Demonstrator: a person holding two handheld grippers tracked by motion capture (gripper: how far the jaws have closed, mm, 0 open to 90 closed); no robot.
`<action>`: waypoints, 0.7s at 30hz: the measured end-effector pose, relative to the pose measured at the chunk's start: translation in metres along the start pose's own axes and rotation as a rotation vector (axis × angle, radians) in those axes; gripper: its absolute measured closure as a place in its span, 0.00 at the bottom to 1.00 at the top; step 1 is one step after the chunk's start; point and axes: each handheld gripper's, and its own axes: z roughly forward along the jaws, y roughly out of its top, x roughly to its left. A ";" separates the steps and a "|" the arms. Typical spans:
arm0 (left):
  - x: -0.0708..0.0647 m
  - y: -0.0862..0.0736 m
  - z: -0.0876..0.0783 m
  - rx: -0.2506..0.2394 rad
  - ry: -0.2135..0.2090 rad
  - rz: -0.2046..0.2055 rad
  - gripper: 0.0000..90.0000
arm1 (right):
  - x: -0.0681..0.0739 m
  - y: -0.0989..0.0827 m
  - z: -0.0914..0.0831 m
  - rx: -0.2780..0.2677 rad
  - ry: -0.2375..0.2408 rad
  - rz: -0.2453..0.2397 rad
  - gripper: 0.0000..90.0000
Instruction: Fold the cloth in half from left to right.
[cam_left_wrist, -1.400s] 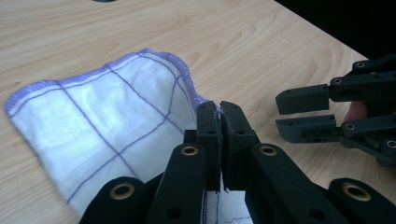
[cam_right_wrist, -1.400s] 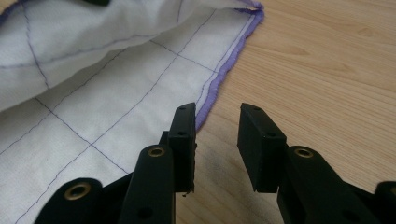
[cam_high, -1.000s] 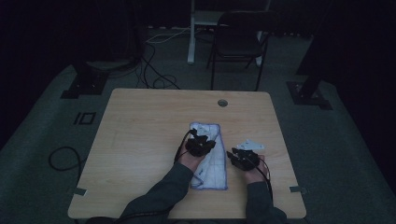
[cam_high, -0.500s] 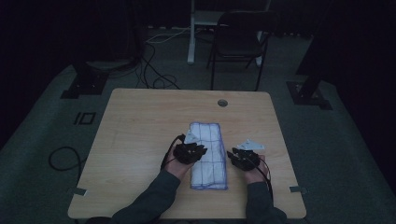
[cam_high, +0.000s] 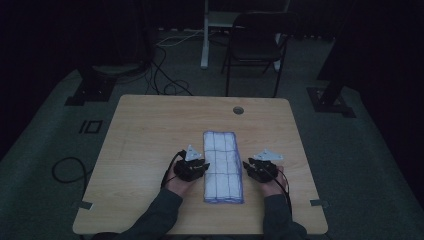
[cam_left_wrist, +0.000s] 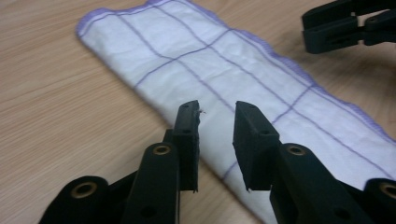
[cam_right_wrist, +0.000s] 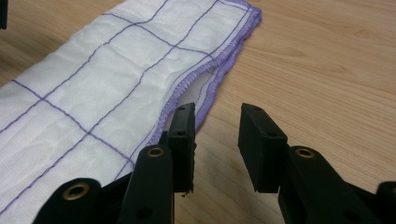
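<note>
A white cloth (cam_high: 223, 166) with purple grid lines and purple edging lies folded into a long strip on the wooden desk (cam_high: 150, 135), running near to far, right of centre. The left tool (cam_high: 196, 168) sits at its left edge, jaws parted over the fabric, holding nothing. The right tool (cam_high: 254, 169) is just beside its right edge, jaws likewise parted and empty.

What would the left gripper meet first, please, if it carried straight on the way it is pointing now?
Most likely the folded cloth: the open left gripper points across it, the cloth's near edge just beneath its tips. How high it hangs above is unclear.
</note>
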 end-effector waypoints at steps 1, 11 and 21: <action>0.002 -0.001 0.000 -0.003 0.004 -0.005 0.78 | 0.000 0.000 0.000 -0.001 0.000 -0.001 0.74; 0.030 -0.002 0.000 -0.014 0.067 -0.025 0.72 | 0.002 0.002 0.003 -0.006 -0.005 -0.001 0.71; 0.047 0.004 0.006 -0.046 0.105 -0.050 0.69 | 0.002 0.002 0.003 -0.012 -0.004 0.003 0.70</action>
